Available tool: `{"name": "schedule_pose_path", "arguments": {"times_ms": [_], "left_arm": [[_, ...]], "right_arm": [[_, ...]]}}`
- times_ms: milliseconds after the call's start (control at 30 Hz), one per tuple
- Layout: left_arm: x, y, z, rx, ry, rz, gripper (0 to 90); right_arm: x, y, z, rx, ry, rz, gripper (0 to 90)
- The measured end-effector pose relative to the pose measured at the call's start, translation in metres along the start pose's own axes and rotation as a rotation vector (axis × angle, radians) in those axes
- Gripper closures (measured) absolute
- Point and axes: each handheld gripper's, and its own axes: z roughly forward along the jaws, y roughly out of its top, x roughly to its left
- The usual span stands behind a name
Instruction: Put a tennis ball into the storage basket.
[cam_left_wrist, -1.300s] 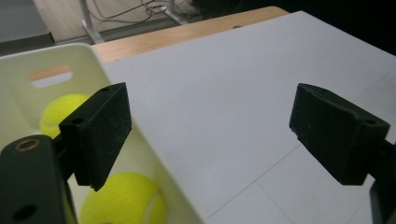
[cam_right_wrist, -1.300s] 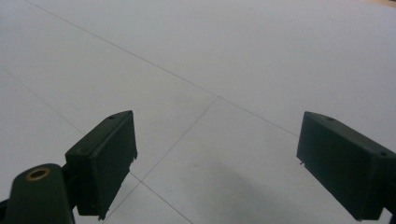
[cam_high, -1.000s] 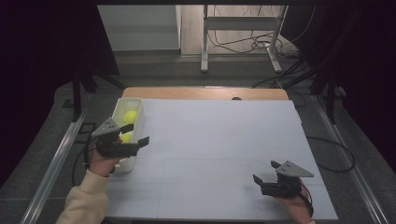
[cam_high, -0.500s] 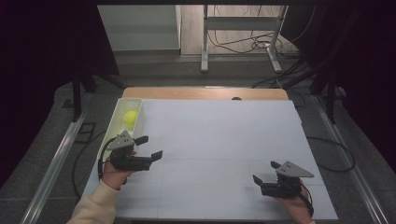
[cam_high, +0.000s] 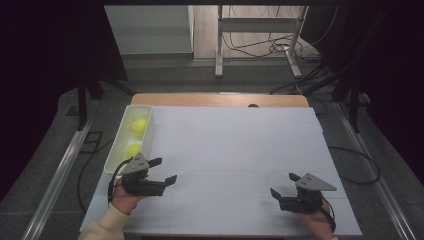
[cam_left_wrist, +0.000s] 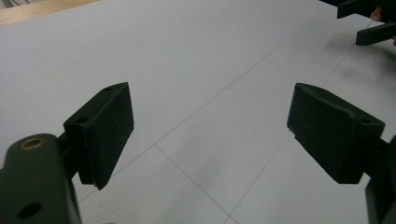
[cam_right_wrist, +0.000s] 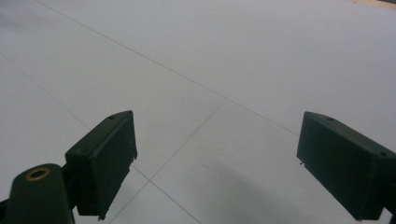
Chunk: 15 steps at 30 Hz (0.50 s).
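Tennis balls, two of them, are seen lying in the white tray (cam_high: 116, 150) at the left edge of the table (cam_high: 240, 150): one yellow ball (cam_high: 139, 125) toward the far end, the other ball (cam_high: 133, 150) just nearer, close together, though contact cannot be judged. Being round, no heading can be given for them, but the tray's long axis is laid front to back along the table's left side, and the pair is lined up along it.

From the high view the left gripper (cam_high: 162, 171) is held low over the white surface just beside the tray's near end, jaws spread wide and aimed to the right across the table, nothing between them. The right gripper (cam_high: 284, 185) is held near the front right corner, jaws likewise parted and empty, pointed toward the left.

In the left gripper view (cam_left_wrist: 210, 135) only bare white sheet with thin seams is framed between the spread jaws, and the other gripper's jaw tips are caught at the top right corner. In the right gripper view (cam_right_wrist: 217, 158) the same seamed white surface is shown between the parted jaws.
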Motion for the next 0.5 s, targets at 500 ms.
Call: {"name": "schedule_pose_path", "arguments": {"times_ms": [500], "left_arm": [[-0.008, -0.025, 0.006, 0.041, -0.008, 0.003, 15.4]], "right_arm": [[0.003, 0.0, 0.002, -0.001, 0.028, -0.016, 12.4]]}}
